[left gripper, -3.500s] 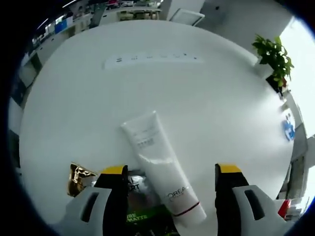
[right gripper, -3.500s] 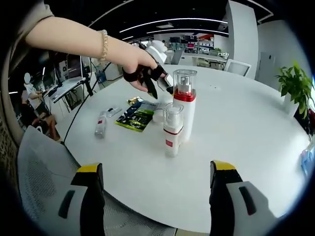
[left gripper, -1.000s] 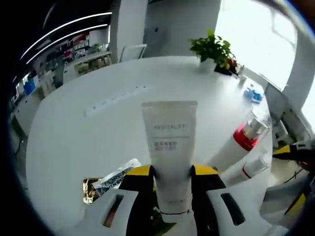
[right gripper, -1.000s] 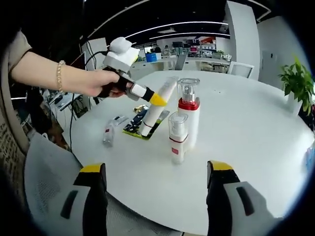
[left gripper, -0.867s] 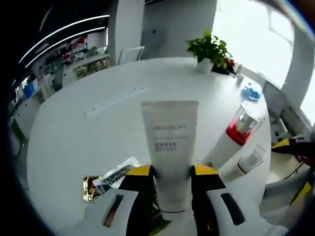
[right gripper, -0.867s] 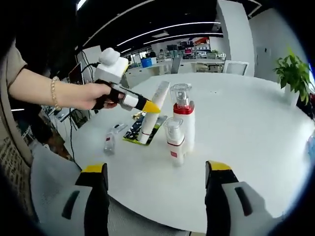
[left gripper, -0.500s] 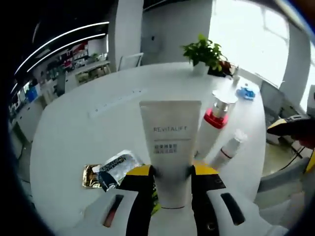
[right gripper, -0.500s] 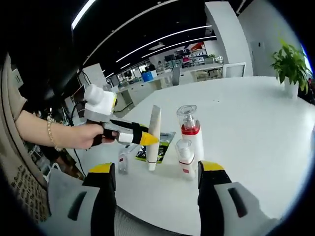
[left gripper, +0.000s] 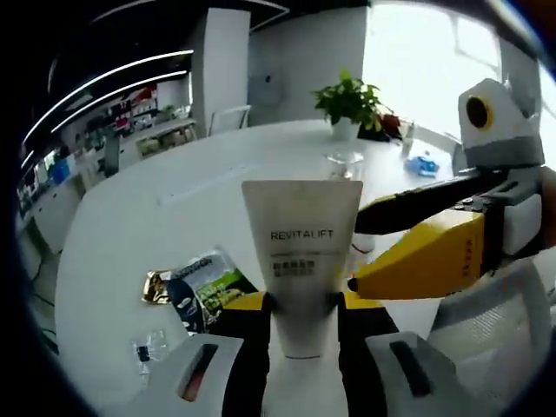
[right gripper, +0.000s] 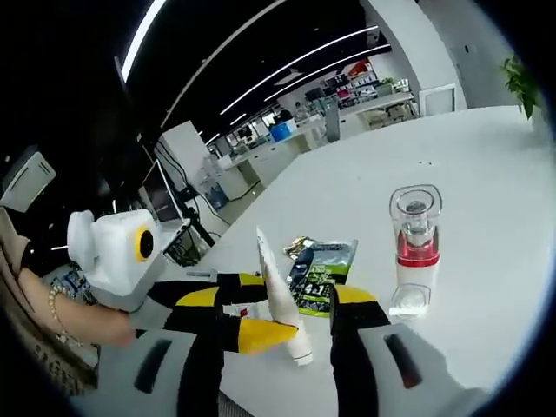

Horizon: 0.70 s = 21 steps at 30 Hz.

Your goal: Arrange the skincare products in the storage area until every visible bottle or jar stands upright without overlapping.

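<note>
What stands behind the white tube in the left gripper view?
Behind the tube stands a pump bottle: its clear cap rises over the tube's top edge. The tube covers the bottle's body.

My left gripper (left gripper: 301,304) is clamped on the tube (left gripper: 301,252), while my right gripper (right gripper: 271,334) sits half-closed around its lower end.

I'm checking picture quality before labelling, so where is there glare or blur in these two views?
Left gripper view: the window behind the plant is blown out white, and the right gripper looms soft and close. Right gripper view: fisheye bending curves the table, the ceiling lights streak, and the white tube reads fairly sharp.
</note>
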### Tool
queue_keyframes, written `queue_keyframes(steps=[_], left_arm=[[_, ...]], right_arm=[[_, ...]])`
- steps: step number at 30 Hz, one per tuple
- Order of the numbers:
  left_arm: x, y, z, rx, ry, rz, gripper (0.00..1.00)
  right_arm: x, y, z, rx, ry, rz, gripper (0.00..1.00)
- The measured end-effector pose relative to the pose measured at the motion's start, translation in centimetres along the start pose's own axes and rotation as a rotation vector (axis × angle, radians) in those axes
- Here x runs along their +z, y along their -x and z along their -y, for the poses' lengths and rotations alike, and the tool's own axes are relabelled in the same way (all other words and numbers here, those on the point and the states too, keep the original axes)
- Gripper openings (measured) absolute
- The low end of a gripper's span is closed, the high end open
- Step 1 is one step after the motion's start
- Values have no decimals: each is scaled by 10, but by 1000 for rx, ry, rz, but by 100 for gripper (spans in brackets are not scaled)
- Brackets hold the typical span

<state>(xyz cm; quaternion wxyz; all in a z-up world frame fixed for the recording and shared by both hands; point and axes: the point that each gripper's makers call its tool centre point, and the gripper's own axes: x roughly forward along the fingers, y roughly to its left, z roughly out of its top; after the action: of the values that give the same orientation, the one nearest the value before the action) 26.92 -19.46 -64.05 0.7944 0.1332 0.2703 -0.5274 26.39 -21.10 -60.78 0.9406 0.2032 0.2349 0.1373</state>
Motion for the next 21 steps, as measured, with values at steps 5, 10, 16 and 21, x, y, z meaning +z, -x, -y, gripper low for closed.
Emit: queue_keyframes(steps=[5, 10, 16, 21], left_arm=[[-8, 11, 6, 13, 7, 9, 26], [-13, 16, 12, 25, 19, 17, 26], [-18, 22, 17, 31, 22, 23, 27], [-22, 28, 18, 23, 19, 32, 29]], right_arm=[[-10, -9, -14, 33, 83, -63, 41], [-21, -14, -24, 34, 176, -116, 28], [-27, -10, -30, 49, 298, -156, 16], [-31, -8, -37, 86, 348, -149, 13]])
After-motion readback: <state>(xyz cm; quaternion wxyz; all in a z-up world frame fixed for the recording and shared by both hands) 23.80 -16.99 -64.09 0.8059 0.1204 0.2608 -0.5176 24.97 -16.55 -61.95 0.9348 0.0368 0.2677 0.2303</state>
